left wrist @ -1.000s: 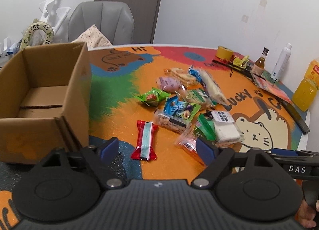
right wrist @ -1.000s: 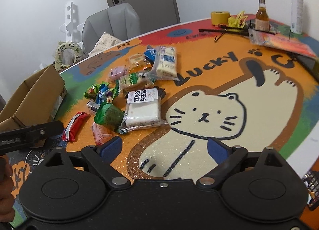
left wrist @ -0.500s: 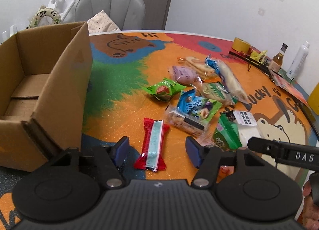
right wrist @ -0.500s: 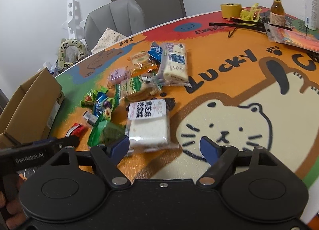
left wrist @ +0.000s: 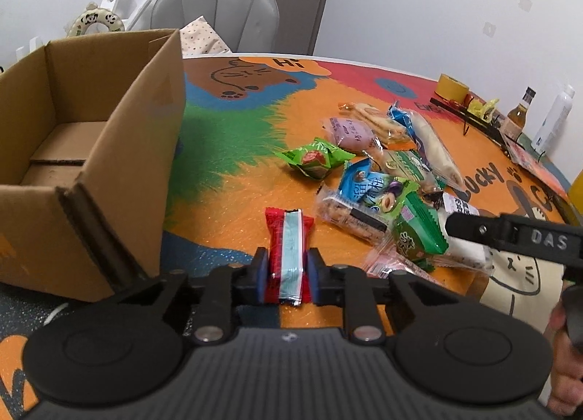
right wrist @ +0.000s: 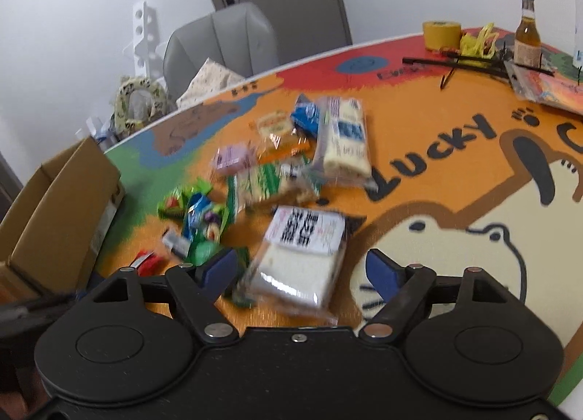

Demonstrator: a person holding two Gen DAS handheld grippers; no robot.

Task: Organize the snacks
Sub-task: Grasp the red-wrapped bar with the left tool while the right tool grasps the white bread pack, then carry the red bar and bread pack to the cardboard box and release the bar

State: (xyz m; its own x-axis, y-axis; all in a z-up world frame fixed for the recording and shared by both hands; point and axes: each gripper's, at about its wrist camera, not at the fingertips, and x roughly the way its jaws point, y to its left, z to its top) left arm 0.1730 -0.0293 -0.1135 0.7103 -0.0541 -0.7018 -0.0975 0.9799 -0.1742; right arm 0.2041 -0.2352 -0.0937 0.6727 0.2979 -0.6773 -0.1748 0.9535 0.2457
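My left gripper (left wrist: 285, 274) is shut on a red snack bar with a pale blue stripe (left wrist: 288, 248), which lies on the mat. An open, empty cardboard box (left wrist: 83, 150) stands just left of it. A pile of snack packets (left wrist: 379, 179) lies to the right. My right gripper (right wrist: 302, 270) is open, its jaws on either side of a white bread packet with a black-and-white label (right wrist: 302, 256). The red bar shows small in the right wrist view (right wrist: 145, 261), and the box (right wrist: 54, 212) at the left.
A colourful cat mat (right wrist: 455, 201) covers the round table. At its far edge stand a yellow tape roll (right wrist: 441, 34), a brown bottle (right wrist: 526, 37), a white bottle (left wrist: 554, 117) and a black hanger (right wrist: 473, 65). A grey chair (left wrist: 218, 12) stands behind the table.
My left gripper moved forward and shut on the red snack bar. My right gripper moved forward to straddle the white bread packet, still open.
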